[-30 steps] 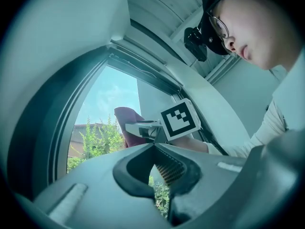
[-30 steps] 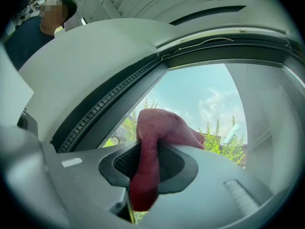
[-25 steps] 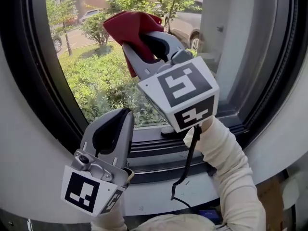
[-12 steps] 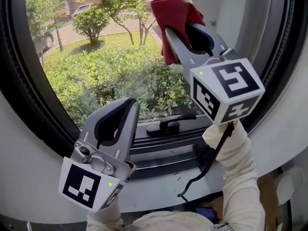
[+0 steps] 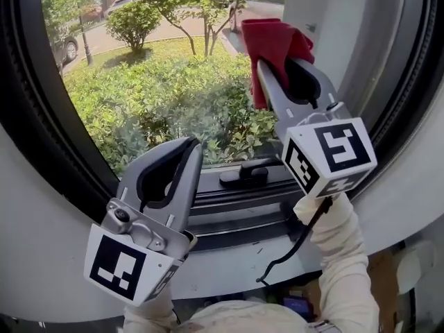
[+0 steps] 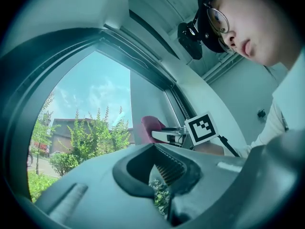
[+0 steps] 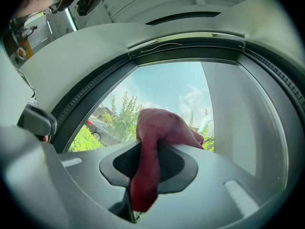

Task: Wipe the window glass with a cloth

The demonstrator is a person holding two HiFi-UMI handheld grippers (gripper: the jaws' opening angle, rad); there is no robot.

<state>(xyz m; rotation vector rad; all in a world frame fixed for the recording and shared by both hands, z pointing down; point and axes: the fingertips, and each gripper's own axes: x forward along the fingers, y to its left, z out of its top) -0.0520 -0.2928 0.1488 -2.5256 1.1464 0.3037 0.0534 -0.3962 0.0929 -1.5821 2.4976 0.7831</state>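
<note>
A red cloth (image 5: 276, 41) is pressed against the window glass (image 5: 159, 82) at its right side, close to the pale frame post. My right gripper (image 5: 272, 66) is shut on the red cloth and reaches up to the pane. In the right gripper view the cloth (image 7: 153, 137) bunches over the jaw tips and hangs down between them, with my right gripper (image 7: 159, 149) clamped on it. My left gripper (image 5: 187, 150) hangs lower left, below the glass, shut and holding nothing. In the left gripper view my left gripper (image 6: 156, 149) has its jaws together, and the cloth (image 6: 148, 128) shows beyond.
A dark window handle (image 5: 244, 176) lies on the lower sash, between the two grippers. A thick dark rubber frame (image 5: 41, 116) rings the glass. Bushes, trees and parked cars are outside. A cable (image 5: 298, 245) hangs from the right gripper's marker cube (image 5: 331, 155).
My right gripper has carried the red cloth rightward across the glass, from the upper middle to the right edge. The left gripper has stayed low and barely moved.
</note>
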